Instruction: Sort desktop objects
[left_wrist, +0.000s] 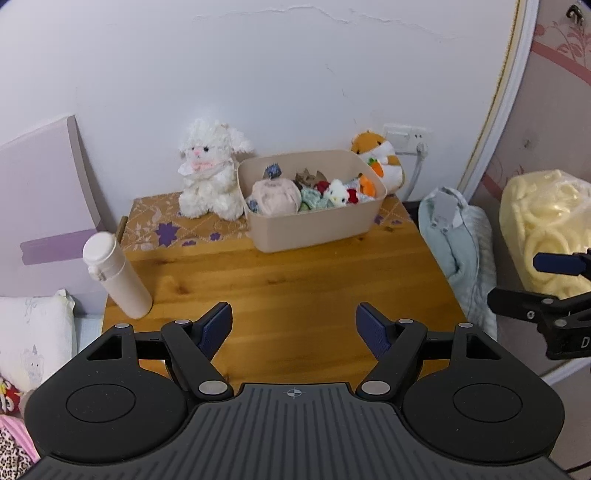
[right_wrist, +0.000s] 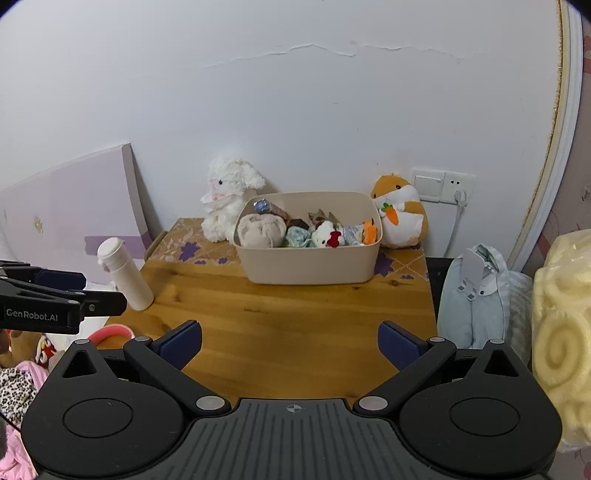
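A beige bin (left_wrist: 314, 225) (right_wrist: 310, 262) stands at the back of the wooden table (left_wrist: 288, 280) (right_wrist: 288, 314), filled with several small plush toys and rolled socks. A white plush lamb (left_wrist: 210, 170) (right_wrist: 225, 199) sits left of the bin and an orange hamster plush (left_wrist: 384, 158) (right_wrist: 400, 210) right of it. A cream bottle (left_wrist: 118, 273) (right_wrist: 125, 273) stands at the table's left edge. My left gripper (left_wrist: 294, 325) and my right gripper (right_wrist: 290, 343) both hang open over the table's near part, nothing between their fingers.
A floral cloth (left_wrist: 177, 221) covers the table's back strip. A lilac board (left_wrist: 40, 199) leans on the wall at left. A pale blue bundle (right_wrist: 476, 295) and a cream rolled blanket (right_wrist: 561, 332) lie right of the table. A wall socket with a plugged cable (right_wrist: 454, 184) is behind the hamster.
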